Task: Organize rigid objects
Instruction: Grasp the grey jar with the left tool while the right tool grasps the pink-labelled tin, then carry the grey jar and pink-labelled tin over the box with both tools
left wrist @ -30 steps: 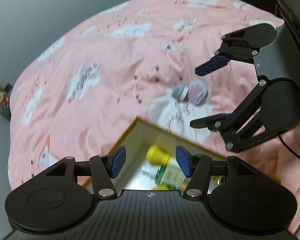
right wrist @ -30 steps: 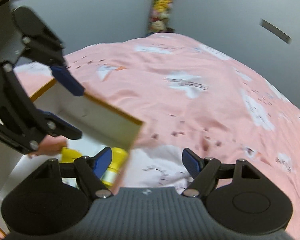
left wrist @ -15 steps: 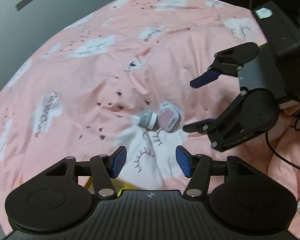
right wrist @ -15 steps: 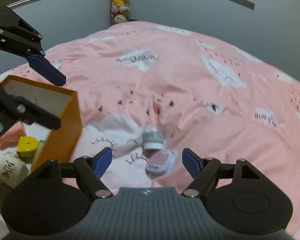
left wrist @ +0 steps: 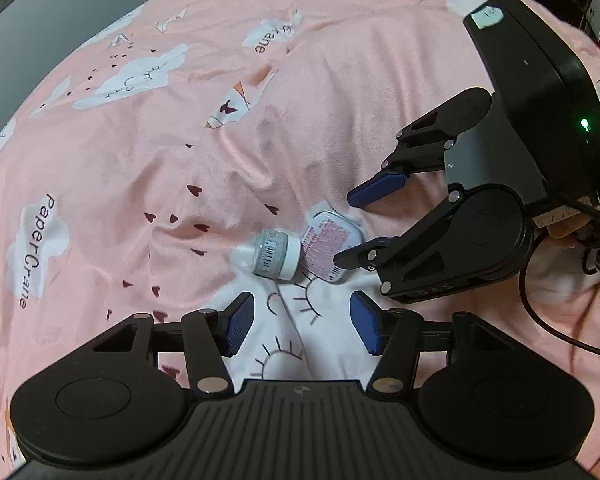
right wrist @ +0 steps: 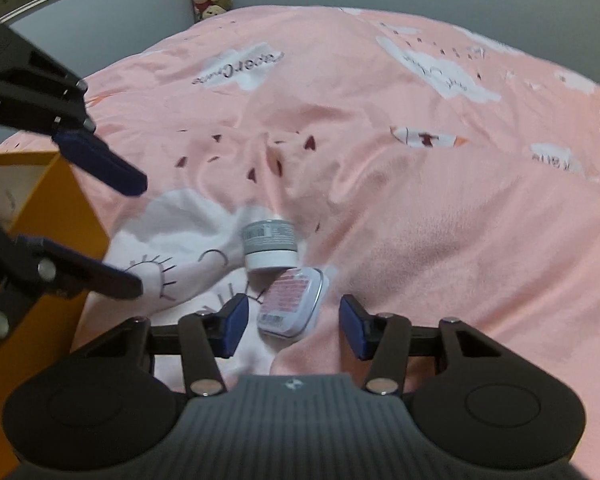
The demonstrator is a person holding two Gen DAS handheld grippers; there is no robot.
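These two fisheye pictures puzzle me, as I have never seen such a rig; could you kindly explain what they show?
A person holds a two-finger claw in each hand, and a camera on each looks along its fingers. In the left camera's picture the left claw is at the bottom and the right claw reaches in from the right. Both are open and hold nothing. On the pink blanket lie a small grey jar on its side and a flat tin, touching. The right camera's picture also shows an orange box at the left.

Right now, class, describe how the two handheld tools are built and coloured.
Both the left tool and right tool are matte black, with ribbed bodies, round disc housings and silver rivets on jointed linkages. Their fingertips carry blue ribbed pads. The right one shows a green light, white sticker and trailing black cable.
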